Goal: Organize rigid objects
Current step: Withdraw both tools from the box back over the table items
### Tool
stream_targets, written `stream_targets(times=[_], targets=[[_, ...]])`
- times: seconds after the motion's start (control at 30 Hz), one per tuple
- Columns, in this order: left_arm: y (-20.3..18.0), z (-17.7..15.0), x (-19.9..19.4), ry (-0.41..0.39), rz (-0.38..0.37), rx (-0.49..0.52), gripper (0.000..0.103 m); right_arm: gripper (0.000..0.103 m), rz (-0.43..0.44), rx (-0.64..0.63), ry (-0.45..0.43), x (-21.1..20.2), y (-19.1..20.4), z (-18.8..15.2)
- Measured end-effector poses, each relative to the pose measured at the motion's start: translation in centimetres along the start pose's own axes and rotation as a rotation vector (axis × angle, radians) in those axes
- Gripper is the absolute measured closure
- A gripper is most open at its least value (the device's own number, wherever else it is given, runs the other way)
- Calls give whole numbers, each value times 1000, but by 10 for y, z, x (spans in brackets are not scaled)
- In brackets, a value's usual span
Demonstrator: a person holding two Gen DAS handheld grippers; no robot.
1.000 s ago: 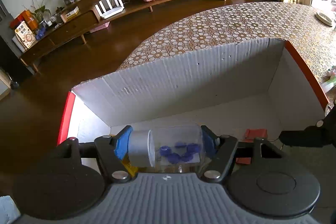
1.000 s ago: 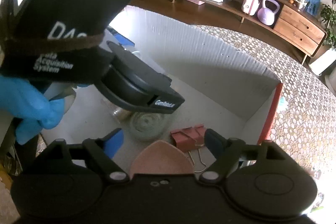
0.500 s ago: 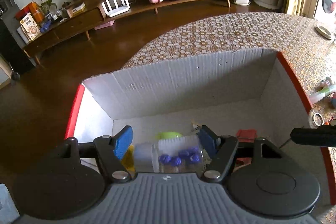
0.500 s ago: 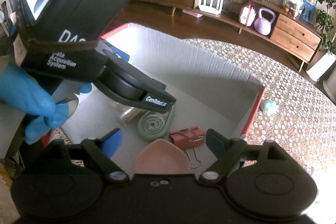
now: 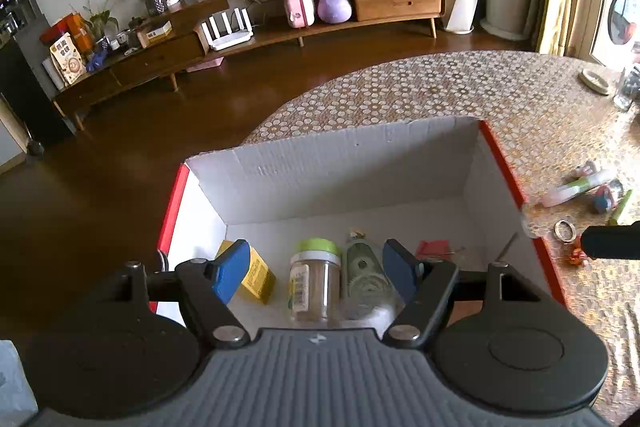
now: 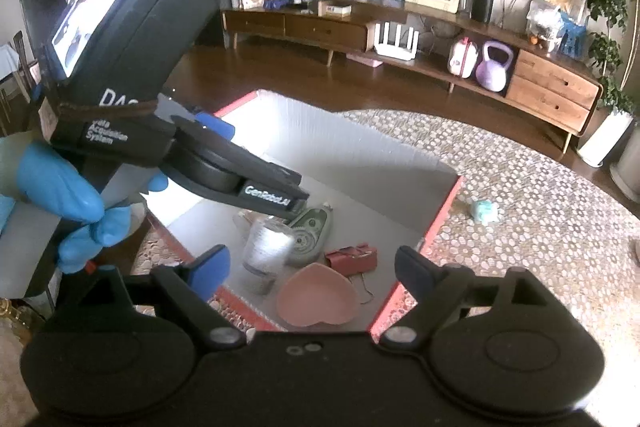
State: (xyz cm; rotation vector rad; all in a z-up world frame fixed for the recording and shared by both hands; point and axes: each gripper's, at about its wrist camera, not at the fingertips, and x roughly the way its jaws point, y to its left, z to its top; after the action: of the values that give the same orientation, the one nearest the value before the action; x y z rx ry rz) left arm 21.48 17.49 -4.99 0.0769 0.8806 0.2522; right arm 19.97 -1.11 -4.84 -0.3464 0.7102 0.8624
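Patterned tabletop in a living room with a wood floor and a long low sideboard. An open cardboard box holds a green-lidded jar, tape dispenser, clear jar, red clip and pink heart dish. Left gripper and right gripper: jaws opening, empty, above these items.

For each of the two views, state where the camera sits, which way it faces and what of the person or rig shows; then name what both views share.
Left wrist: on the left gripper, looking down into the white box; its own opening jaws show, nothing between them.
Right wrist: on the right gripper, jaws opening and empty, facing the box from the other side; the blue-gloved hand shows.
Shared: the box, correction-tape dispenser, red binder clip.
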Motion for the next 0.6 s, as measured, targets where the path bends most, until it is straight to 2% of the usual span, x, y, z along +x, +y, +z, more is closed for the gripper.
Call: stream_targets(times=[0.37,0.47,0.6], targets=[[-9,-11,-44,-48,-47,-43,26,8,4,41,-96,-56,-17,-16],[-13,-15,-55,-64,-68,-61,24,1,21,57,-137,-73,-25,-27],[-22,-23,-68,-100,-89,-93,22,0,26,86,-169,-94,-39,-45]])
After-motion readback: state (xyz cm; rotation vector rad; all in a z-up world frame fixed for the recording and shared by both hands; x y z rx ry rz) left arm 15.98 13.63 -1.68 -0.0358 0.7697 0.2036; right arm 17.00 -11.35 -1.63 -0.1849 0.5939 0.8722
